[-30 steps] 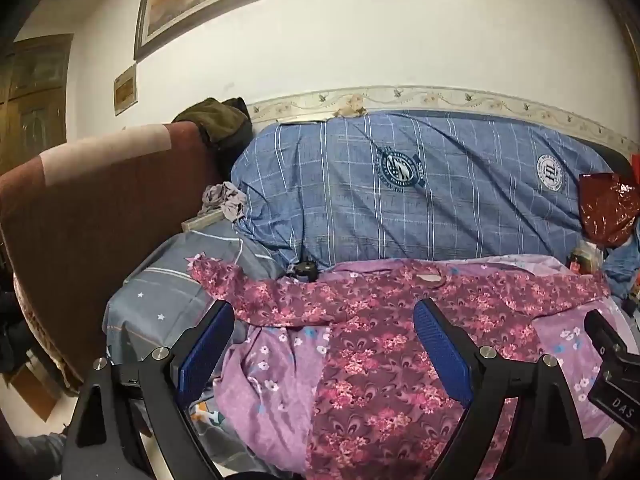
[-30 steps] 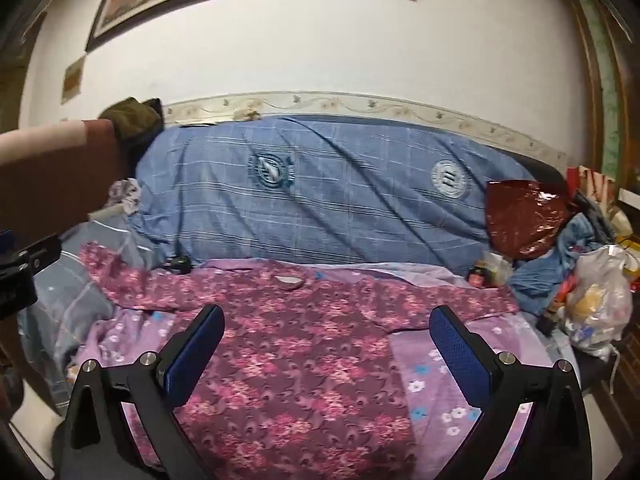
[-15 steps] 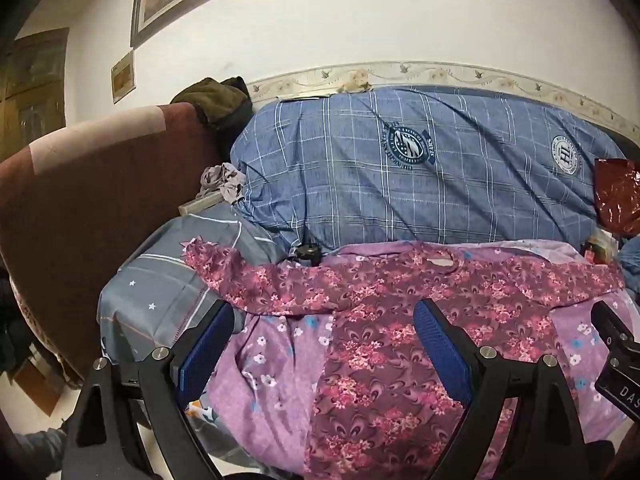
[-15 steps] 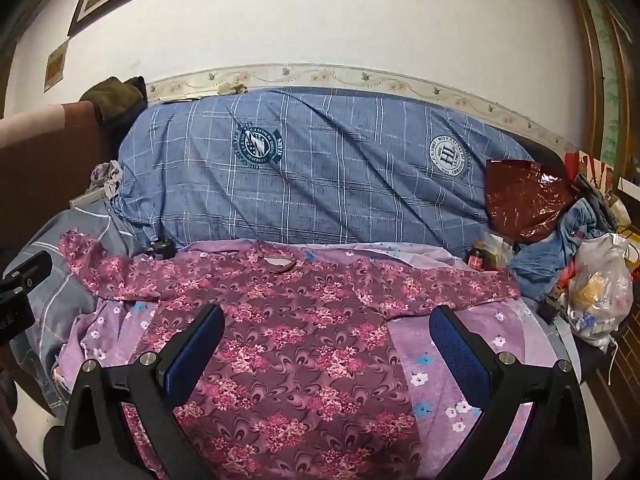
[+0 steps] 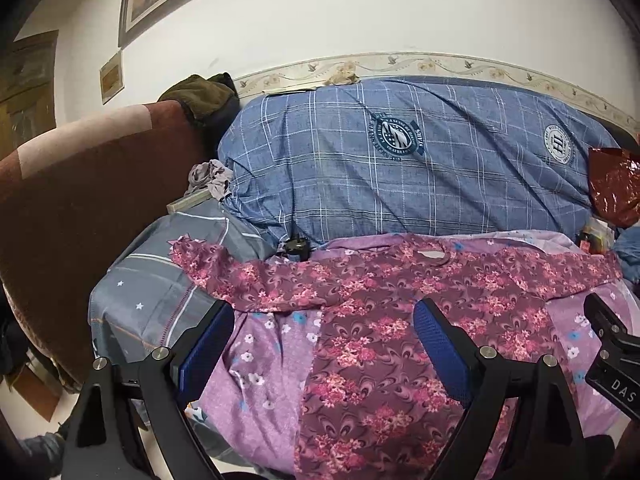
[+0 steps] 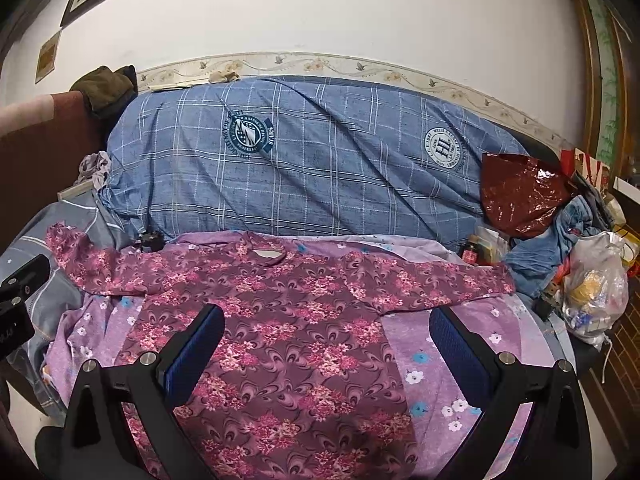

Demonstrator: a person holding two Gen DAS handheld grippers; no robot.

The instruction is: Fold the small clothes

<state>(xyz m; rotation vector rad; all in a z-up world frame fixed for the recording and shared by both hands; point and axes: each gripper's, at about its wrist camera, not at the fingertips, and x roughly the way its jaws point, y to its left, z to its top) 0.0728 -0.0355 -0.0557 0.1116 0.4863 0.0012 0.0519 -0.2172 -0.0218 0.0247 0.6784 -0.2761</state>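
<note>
Your 2 grippers, left gripper (image 5: pixel 324 344) and right gripper (image 6: pixel 326 344), hover wide and empty over the floral top (image 6: pixel 280 320) spread flat on the purple bedsheet (image 6: pixel 440 344), below a blue checked quilt (image 6: pixel 320 160) and white wall (image 6: pixel 320 8); only your right view shows the plastic bags (image 6: pixel 596 280).

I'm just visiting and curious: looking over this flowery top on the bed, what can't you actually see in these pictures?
- Top's hem: both views, cut off by the bottom edge and the open grippers.
- Badge lettering on the blue quilt: too small to read.
- Bag contents, right view: blurred through plastic.
- Small dark object by the quilt: too small to identify.
</note>
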